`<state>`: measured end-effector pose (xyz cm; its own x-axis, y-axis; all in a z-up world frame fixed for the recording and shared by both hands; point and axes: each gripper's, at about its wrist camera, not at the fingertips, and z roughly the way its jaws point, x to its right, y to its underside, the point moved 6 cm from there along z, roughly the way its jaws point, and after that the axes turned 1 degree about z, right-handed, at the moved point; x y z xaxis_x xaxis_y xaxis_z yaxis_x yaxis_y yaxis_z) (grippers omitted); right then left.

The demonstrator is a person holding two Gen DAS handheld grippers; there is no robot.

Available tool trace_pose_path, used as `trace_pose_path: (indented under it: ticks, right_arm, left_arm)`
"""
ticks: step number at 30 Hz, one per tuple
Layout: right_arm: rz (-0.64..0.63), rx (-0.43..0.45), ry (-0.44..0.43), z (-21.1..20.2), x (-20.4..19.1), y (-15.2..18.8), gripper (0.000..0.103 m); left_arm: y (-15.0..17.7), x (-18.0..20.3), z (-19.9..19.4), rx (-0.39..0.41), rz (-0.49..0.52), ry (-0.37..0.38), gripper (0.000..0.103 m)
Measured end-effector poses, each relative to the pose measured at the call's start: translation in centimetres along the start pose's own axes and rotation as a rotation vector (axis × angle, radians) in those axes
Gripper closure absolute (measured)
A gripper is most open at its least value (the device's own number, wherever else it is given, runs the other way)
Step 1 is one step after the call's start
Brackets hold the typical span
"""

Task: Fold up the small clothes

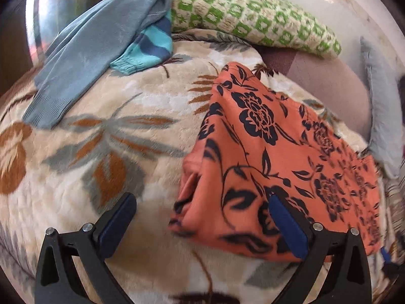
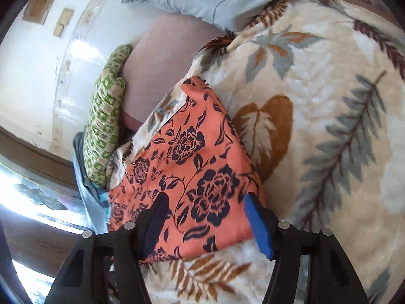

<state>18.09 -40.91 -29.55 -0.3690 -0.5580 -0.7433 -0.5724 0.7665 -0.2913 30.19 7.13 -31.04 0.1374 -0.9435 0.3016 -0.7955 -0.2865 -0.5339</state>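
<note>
**Desk:** What is at the centre here?

**Photographer:** An orange floral garment (image 1: 273, 162), folded into a compact panel, lies flat on a leaf-print blanket (image 1: 106, 131) spread over a bed. Its layered edge faces the left tool (image 1: 200, 228), which suggests at least one fold is already made.

**Desk:** And the tools?

**Photographer:** Both stand wide apart and grip nothing. The left tool's right finger (image 1: 288, 228) sits over the garment's near corner, while its other finger is above bare blanket. In the right wrist view, the right tool (image 2: 205, 223) straddles the garment (image 2: 192, 167), one finger over each side of its near edge. That spread looks like a position for pressing the fold or taking the edge for another fold, though the fisheye view does not show whether the pads touch the cloth.

**Desk:** What lies around it?

**Photographer:** Well apart, toward the far side of the bed, a grey-blue knit top (image 1: 88, 50) is draped over a teal striped garment (image 1: 149, 50), probably waiting their turn. Beside them is a green-patterned cushion (image 1: 253, 17); a pale blue pillow (image 1: 382, 116) lies at the blanket's edge, and a mauve sheet (image 1: 336, 88) shows between them.
</note>
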Motion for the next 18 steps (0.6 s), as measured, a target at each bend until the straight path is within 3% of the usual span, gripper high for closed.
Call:
trace_pose_path:
  ticks: [5, 9, 12, 16, 18]
  right_arm:
    - [0.136, -0.008, -0.067, 0.1, 2.0, 2.2, 0.030]
    - [0.270, 0.027, -0.115, 2.2, 3.9, 1.9, 0.030]
    - [0.336, 0.072, -0.137, 2.7, 4.3, 1.3, 0.030]
    - [0.297, 0.050, -0.124, 4.1, 3.0, 0.9, 0.029]
    - [0.264, 0.043, -0.126, 4.9, 2.3, 0.8, 0.037]
  left_arm:
    - [2.1, -2.9, -2.2, -0.035, -0.245, 0.117, 0.000]
    - [1.3, -2.2, -0.3, -0.110, -0.373, 0.184, 0.000]
    - [0.9, -1.5, 0.4, -0.105, -0.399, 0.154, 0.000]
    - [1.2, 0.7, 1.1, -0.164, -0.444, 0.264, 0.000]
    - [1.5, 1.8, 1.8, -0.194, -0.418, 0.255, 0.000]
